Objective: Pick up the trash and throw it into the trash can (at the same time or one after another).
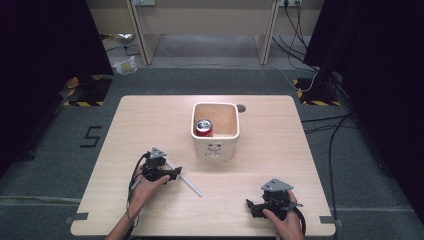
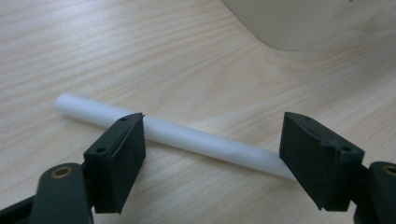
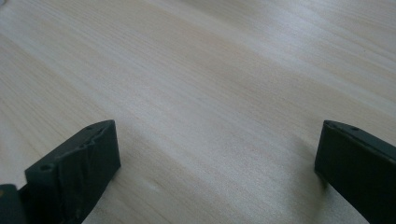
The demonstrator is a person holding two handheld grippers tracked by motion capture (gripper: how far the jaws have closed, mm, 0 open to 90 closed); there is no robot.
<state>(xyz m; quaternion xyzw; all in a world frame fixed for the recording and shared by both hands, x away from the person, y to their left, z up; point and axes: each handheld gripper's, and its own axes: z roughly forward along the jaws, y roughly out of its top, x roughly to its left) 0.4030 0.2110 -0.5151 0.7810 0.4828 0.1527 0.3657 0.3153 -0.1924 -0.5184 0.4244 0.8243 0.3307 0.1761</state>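
On the wooden table [image 1: 150, 120], past its centre toward twelve o'clock, a white square bin [image 1: 215, 145] already holds a red can [image 1: 203, 128] standing upright against its nine-o'clock wall. That much looks done. What seems left is the white tube [image 1: 191, 184], perhaps a straw, which lies flat on the wood at about seven o'clock from the bin, well apart from it and not yet lifted.

The left gripper [image 2: 212, 140] is down at the tube, its jaws spread wide on either side along the tube's length; the tube [image 2: 187, 136] runs behind both pads, and whether either pad grazes it is hard to tell, but nothing is clamped. The right gripper [image 3: 217, 158], at five o'clock from the bin near the table's near edge, stands wide open over bare wood, holding nothing.
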